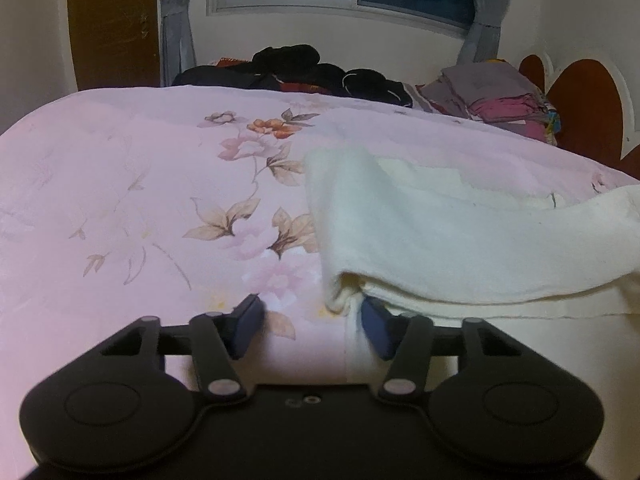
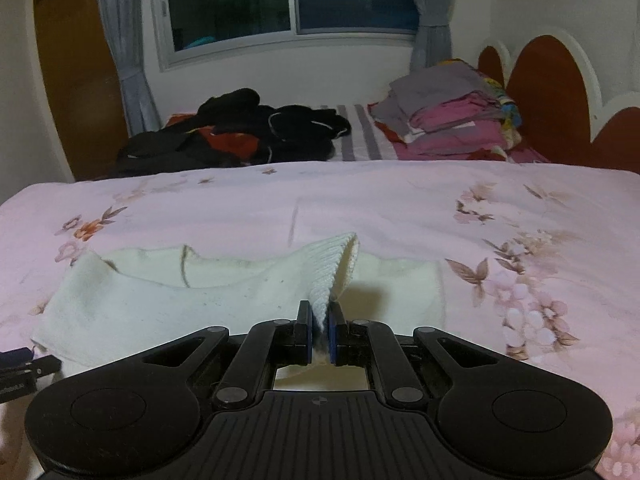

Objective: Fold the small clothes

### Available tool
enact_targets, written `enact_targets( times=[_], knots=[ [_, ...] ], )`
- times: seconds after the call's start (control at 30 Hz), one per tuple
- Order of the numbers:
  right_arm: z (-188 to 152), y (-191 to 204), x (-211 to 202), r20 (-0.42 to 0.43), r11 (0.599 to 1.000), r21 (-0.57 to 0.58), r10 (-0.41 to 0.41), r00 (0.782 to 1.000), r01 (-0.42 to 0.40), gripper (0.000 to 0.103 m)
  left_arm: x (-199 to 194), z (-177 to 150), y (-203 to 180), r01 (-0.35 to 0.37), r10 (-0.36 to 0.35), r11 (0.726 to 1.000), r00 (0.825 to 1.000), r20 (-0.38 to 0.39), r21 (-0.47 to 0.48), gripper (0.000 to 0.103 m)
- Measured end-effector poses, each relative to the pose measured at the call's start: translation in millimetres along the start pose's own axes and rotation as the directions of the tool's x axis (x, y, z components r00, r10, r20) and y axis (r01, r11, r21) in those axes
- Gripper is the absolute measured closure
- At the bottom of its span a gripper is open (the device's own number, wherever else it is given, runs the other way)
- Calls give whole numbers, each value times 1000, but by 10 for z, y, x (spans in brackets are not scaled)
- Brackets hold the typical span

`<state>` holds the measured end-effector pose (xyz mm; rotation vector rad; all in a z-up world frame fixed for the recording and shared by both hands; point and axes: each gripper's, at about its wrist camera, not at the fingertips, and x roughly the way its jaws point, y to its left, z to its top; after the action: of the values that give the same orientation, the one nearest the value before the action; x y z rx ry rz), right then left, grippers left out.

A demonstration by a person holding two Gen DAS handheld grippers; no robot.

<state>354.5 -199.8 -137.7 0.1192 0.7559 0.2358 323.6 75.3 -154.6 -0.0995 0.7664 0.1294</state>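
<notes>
A small cream-white knitted garment (image 1: 460,240) lies on the pink floral bedsheet (image 1: 120,200). In the left wrist view its near left corner is folded over beside my left gripper (image 1: 312,320), which is open, the right pad touching the cloth edge. In the right wrist view my right gripper (image 2: 320,330) is shut on the ribbed hem of the garment (image 2: 160,300) and lifts it into a peak above the rest of the cloth. The left gripper's tip shows at the far left edge (image 2: 20,364).
A heap of black clothes (image 2: 240,132) lies at the far side of the bed. A stack of folded grey and pink clothes (image 2: 452,116) sits by the red-brown headboard (image 2: 552,92). A window with grey curtains is behind.
</notes>
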Motion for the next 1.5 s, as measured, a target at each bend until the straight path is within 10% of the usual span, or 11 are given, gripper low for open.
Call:
enact_targets(
  times=[0.2,0.37,0.97,1.03,1.13,1.5],
  knots=[
    [-40,-180,54,-36,999,19,-30,999,31,96,-28,1,-54,41,-42,999,998,40,17,90],
    [-150,-346,194,-94,997,56,-52,994,58,96,-1,-17,-49,41,-43,998,998,35,37,98],
    [-320,-475,271,-113,988,121,-85,990,98,95,-239,116,113,27,-27,999,999,26,-25,88],
    [-291,-456,220,-90,988,114,-97,991,107,90,-277,162,106,35,-35,999,999,24,-22,84],
    [-243,-427,150,-45,986,107,-120,992,124,53,-280,225,43,53,-52,998,998,22,-20,84],
    [-144,-290,176,3,993,82,-83,997,82,62,-130,425,-326,120,-121,992,992,28,26,81]
  ],
)
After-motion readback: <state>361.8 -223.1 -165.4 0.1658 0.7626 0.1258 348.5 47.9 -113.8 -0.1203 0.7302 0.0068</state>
